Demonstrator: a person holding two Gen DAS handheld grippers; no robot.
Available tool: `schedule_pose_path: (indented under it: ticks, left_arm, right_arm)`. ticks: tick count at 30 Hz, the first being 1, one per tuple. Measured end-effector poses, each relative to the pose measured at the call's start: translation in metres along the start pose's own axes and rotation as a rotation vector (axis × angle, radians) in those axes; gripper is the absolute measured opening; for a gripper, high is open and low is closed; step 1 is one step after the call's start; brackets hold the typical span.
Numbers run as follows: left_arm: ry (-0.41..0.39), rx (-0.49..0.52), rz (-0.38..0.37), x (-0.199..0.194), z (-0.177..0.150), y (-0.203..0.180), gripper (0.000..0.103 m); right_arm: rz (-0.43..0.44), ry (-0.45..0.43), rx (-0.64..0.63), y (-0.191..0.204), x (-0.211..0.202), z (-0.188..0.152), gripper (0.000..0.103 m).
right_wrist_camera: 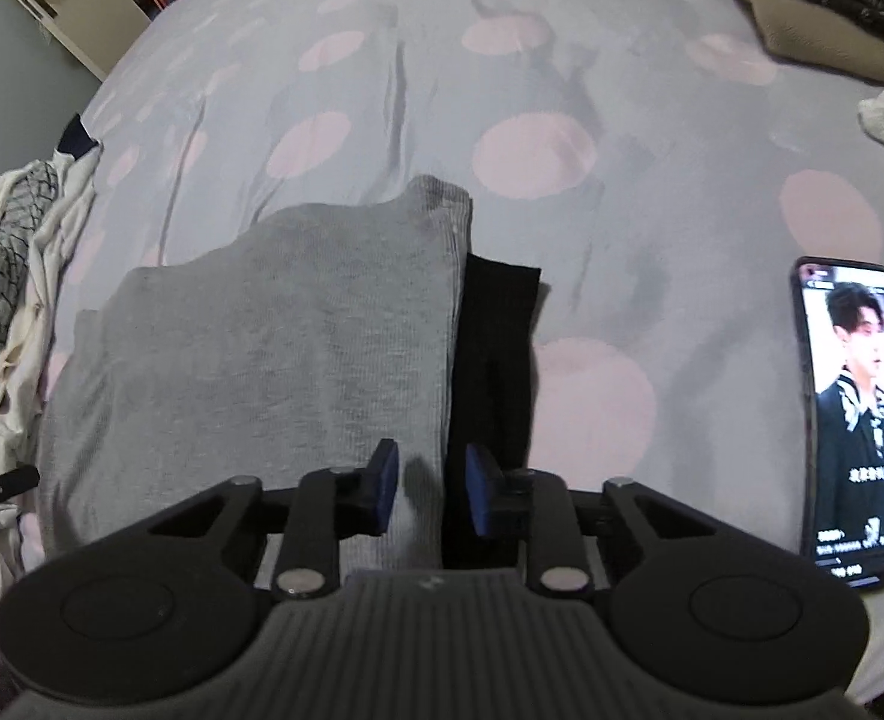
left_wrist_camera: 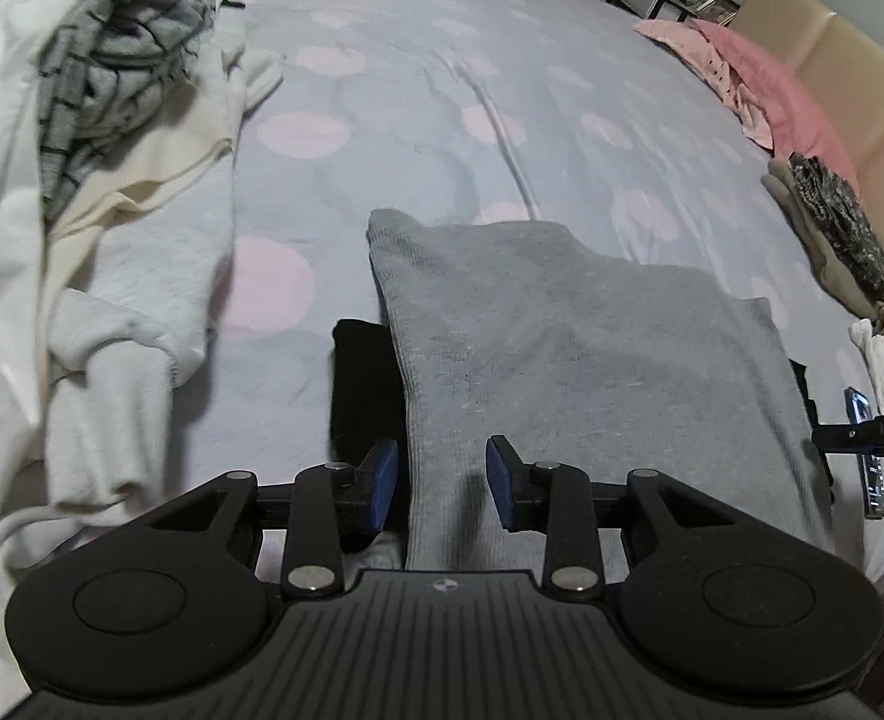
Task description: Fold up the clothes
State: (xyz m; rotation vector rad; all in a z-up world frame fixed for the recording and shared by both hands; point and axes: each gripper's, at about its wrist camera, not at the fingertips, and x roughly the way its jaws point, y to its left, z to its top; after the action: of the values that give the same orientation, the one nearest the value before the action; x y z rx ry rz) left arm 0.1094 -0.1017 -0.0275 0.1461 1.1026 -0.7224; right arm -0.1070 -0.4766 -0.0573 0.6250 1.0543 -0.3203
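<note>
A bed covered in a pale blue sheet with large pink dots fills both wrist views. Lying flat on it, near the front edge, is a folded grey knit garment, and a black garment peeks out from under its sides.

In the left wrist view, the left gripper sits low over the near left part of the grey garment. Its blue-padded fingers stand apart, with the garment's left edge running between them; they are not pressed on the cloth.

In the right wrist view, the right gripper sits at the near right edge of the grey garment, where it meets the black garment. Its fingers also stand apart, with the boundary of grey and black cloth in the gap.

At the left of the bed lies a loose heap of white and cream clothes, with a grey checked garment on top. At the far right are pink clothes and, nearer, a stack of folded beige and dark patterned clothes. A smartphone with its screen lit, showing a man in dark clothing, lies on the sheet to the right of the garments.
</note>
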Motion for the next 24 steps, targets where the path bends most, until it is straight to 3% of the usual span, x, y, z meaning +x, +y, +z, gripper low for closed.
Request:
schedule_pose_path:
  ticks: [2, 8, 10, 11, 12, 13, 18, 21, 23, 24]
  left_arm:
    - [0.001, -0.005, 0.009, 0.002, 0.001, 0.001, 0.030]
    - [-0.007, -0.025, 0.029, 0.006, 0.003, 0.003, 0.030]
    - [-0.010, -0.031, 0.036, 0.007, 0.004, 0.003, 0.030]
    - [-0.011, -0.034, 0.040, 0.007, 0.005, 0.004, 0.030]
    - [-0.013, -0.038, 0.043, 0.008, 0.005, 0.004, 0.030]
    - [-0.014, -0.041, 0.046, 0.008, 0.005, 0.005, 0.030]
    - [-0.061, -0.088, 0.008, 0.005, 0.012, 0.008, 0.039]
    - [-0.054, -0.101, 0.001, 0.011, 0.015, 0.009, 0.039]
    - [-0.046, -0.094, 0.003, 0.014, 0.014, 0.008, 0.039]
    - [-0.041, -0.091, 0.003, 0.015, 0.013, 0.007, 0.039]
  right_arm:
    - [-0.018, 0.013, -0.006, -0.001, 0.006, 0.001, 0.003]
    - [-0.041, -0.024, 0.021, -0.010, -0.006, 0.005, 0.004]
    - [-0.055, -0.053, 0.043, -0.016, -0.011, 0.008, 0.021]
    - [-0.061, -0.067, 0.058, -0.019, -0.013, 0.010, 0.034]
    - [-0.064, -0.081, 0.075, -0.023, -0.015, 0.012, 0.055]
    - [-0.049, -0.088, 0.098, -0.028, -0.014, 0.014, 0.058]
    - [0.050, -0.010, 0.205, -0.045, 0.007, 0.017, 0.058]
    - [0.041, -0.010, 0.183, -0.041, 0.015, 0.014, 0.056]
    - [0.032, -0.016, 0.148, -0.034, 0.018, 0.013, 0.046]
    - [0.026, -0.014, 0.130, -0.030, 0.020, 0.014, 0.034]
